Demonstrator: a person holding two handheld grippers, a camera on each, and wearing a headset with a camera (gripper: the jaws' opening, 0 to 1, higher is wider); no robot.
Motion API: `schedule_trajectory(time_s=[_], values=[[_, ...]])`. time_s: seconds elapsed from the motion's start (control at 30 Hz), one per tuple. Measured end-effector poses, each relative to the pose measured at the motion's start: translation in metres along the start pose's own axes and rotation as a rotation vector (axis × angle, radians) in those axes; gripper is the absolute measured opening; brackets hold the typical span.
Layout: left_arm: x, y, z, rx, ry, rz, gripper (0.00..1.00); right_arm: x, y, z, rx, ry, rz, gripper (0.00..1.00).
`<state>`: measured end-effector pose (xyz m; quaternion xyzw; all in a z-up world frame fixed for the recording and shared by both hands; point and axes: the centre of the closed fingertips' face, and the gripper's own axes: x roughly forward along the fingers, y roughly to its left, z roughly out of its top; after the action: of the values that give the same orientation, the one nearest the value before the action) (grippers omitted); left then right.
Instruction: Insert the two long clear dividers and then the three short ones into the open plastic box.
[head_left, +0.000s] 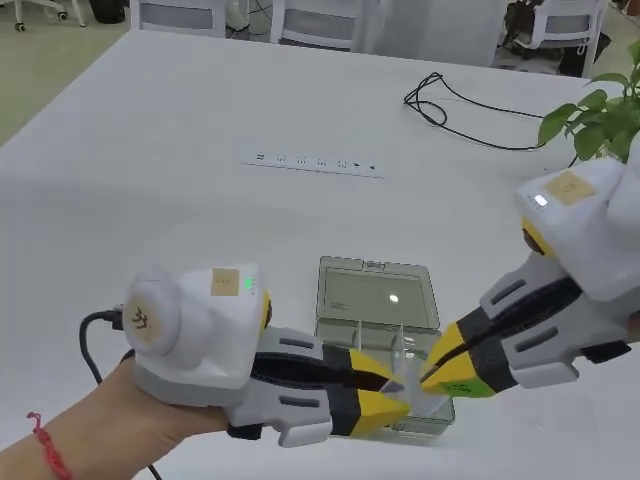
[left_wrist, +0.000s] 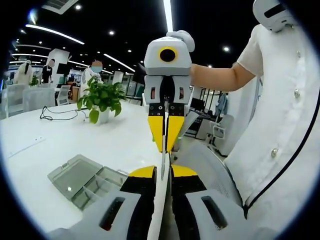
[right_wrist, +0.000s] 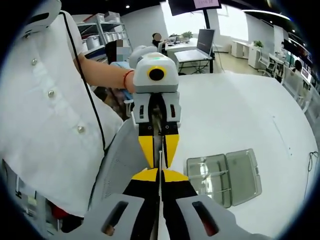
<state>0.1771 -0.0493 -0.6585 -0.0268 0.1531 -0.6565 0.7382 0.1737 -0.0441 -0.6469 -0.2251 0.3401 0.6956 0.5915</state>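
Left gripper (head_left: 392, 398) and right gripper (head_left: 432, 376) nearly tip to tip, jaws of each clamped on one end of a clear divider (left_wrist: 163, 162). Long axis left-right, just above near half of open box (head_left: 336, 322) on bench (head_left: 200, 200). Likely straight down next.

There are 2 claws, the left claw (head_left: 398, 397) and the right claw (head_left: 429, 379), sharing 1 clear divider (left_wrist: 163, 152). The 1 worktop (head_left: 200, 100) carries 1 open plastic box (head_left: 376, 292), 1 white power strip (head_left: 312, 163), 1 looped black cable (head_left: 410, 101) and 1 potted plant (head_left: 595, 115). Dividers already inside the box are too faint to count.
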Motion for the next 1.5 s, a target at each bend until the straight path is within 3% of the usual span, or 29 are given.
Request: schedule_trajectory(time_s=[0.47, 0.57, 0.83, 1.27, 1.5], values=[[-0.023, 0.018, -0.014, -0.009, 0.028, 0.109, 0.26, 0.003, -0.017, 0.005, -0.007, -0.002, -0.049, 0.03], [-0.031, 0.026, -0.024, -0.004, 0.063, 0.151, 0.31, 0.005, -0.025, 0.006, -0.006, 0.000, -0.068, 0.03], [-0.047, 0.043, -0.035, -0.016, 0.080, 0.227, 0.48, 0.016, -0.046, 0.010, -0.009, 0.010, -0.104, 0.03], [-0.058, 0.057, -0.057, -0.016, 0.152, 0.282, 0.75, 0.042, -0.089, 0.006, -0.010, 0.027, -0.147, 0.03], [-0.060, 0.062, -0.065, -0.024, 0.157, 0.303, 0.87, 0.057, -0.103, -0.002, -0.006, 0.032, -0.154, 0.03]])
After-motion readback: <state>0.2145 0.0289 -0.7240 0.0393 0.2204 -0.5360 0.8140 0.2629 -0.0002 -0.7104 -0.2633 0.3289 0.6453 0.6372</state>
